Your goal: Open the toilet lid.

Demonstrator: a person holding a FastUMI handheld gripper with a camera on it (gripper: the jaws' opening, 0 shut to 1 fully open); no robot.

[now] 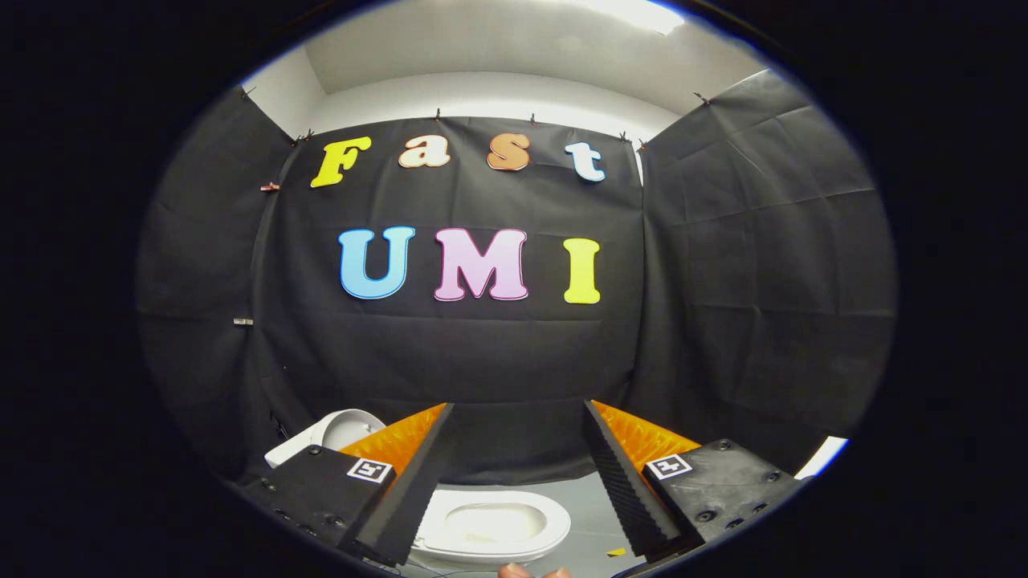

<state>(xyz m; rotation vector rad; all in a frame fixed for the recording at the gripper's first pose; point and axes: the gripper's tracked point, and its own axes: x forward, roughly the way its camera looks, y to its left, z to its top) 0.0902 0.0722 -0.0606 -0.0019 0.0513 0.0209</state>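
We are looking along the claw (518, 474), and its two fingers stand spread wide apart, released, with nothing between them but open air. Low in the frame, between the fingers and below them, sits the toilet (491, 526): its white seat ring and the pale bowl inside show plainly from above. Off to the lower left, partly hidden behind the left finger's housing, we catch the toilet lid (341, 429), a white rounded shape that seems raised away from the seat; the housing blocks its lower part, so we cannot tell how it meets the bowl.

The toilet rests on a grey floor (590, 502), and a small yellow scrap (616, 551) lies on that floor just right of the bowl, near the right finger. At the very bottom of the frame we glimpse fingertips of a person's hand (530, 571). Black cloth (739, 265) hangs all around as the booth's wall, with a white ceiling (514, 48) above it.
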